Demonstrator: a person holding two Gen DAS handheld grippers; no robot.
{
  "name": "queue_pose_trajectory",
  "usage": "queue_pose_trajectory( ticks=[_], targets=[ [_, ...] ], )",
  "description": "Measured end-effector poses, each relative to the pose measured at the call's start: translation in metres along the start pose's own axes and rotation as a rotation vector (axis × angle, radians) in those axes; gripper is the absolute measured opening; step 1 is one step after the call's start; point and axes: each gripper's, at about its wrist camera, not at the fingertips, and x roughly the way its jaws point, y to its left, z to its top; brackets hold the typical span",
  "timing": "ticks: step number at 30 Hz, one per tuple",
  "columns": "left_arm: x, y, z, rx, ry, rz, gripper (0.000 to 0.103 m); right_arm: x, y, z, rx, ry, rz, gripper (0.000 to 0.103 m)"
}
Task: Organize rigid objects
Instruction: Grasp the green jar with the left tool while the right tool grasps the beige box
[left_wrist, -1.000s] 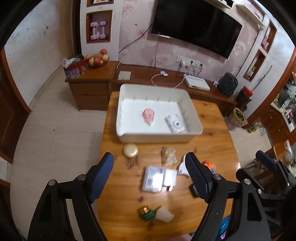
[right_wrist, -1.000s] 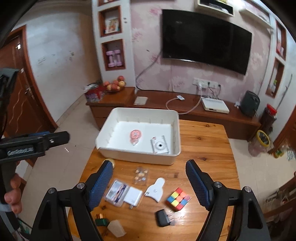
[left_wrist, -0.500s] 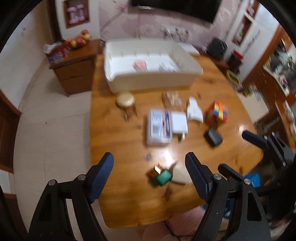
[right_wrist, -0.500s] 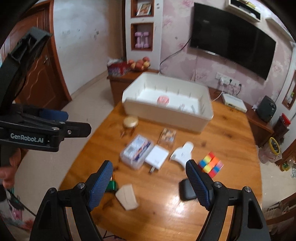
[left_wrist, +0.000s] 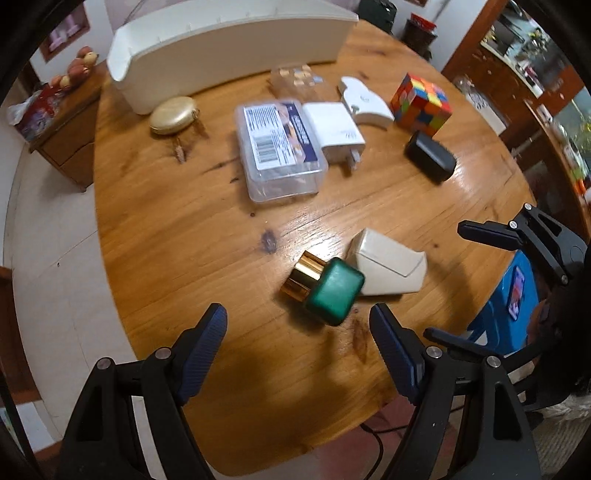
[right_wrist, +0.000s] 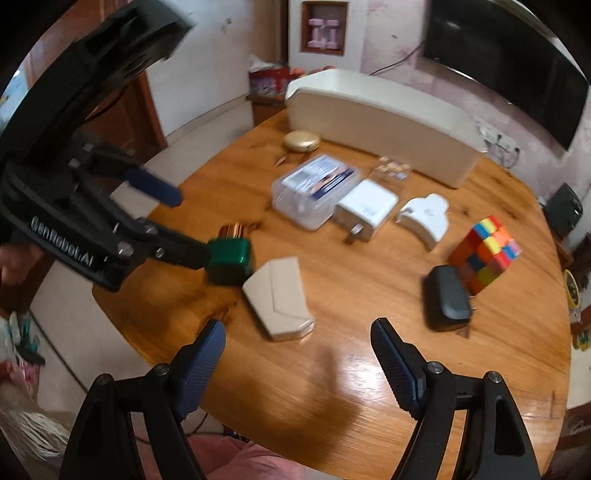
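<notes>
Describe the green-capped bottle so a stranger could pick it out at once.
Start at the white bin at the table's far edge and come straight back to the near edge, in front of the open left gripper. The bottle lies on its side there beside a beige box. It alone has a square dark green cap and a shiny gold body.

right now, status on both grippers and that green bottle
Left gripper open, closing in on green gold-capped bottle. Right gripper open, empty. Beige wedge-shaped box beside the bottle's right side, crowding the grasp.
</notes>
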Motion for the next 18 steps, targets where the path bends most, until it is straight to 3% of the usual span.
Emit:
queue_pose_trajectory(
  ticks=[13,18],
  targets=[
    [0.019,-0.003,0.001,0.075,0.046,-0.032,0.081,0.037,0.008,0.001,-0.122,-0.025,-0.002,0.081],
    [0.018,-0.005,0.004,0.103,0.037,-0.055,0.077,0.046,0.011,0.005,-0.163,-0.020,0.027,0.069]
  ],
)
